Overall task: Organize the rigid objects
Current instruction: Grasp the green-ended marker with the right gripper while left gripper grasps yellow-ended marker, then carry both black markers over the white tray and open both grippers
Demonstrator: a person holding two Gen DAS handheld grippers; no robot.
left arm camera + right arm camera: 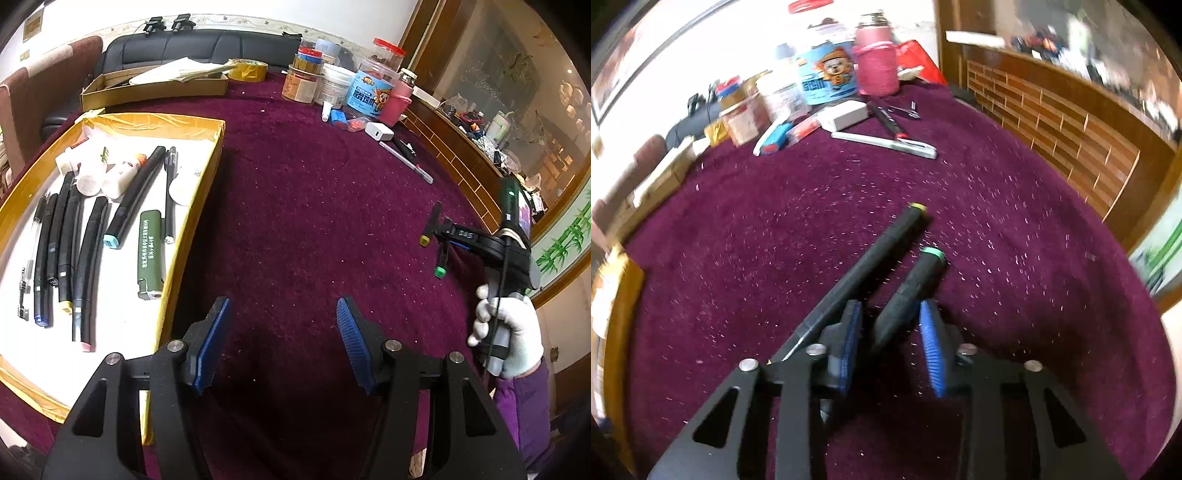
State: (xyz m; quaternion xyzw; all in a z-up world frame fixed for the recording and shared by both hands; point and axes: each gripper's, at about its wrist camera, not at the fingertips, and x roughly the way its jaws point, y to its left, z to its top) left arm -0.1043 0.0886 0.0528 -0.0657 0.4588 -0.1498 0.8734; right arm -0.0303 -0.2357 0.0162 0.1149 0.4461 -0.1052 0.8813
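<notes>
Both grippers, left [282,345] and right [891,345], low, jaws apart.

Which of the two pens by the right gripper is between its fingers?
The green-capped marker lies between the right gripper's blue pads. The longer yellow-capped marker runs outside the left pad.
</notes>
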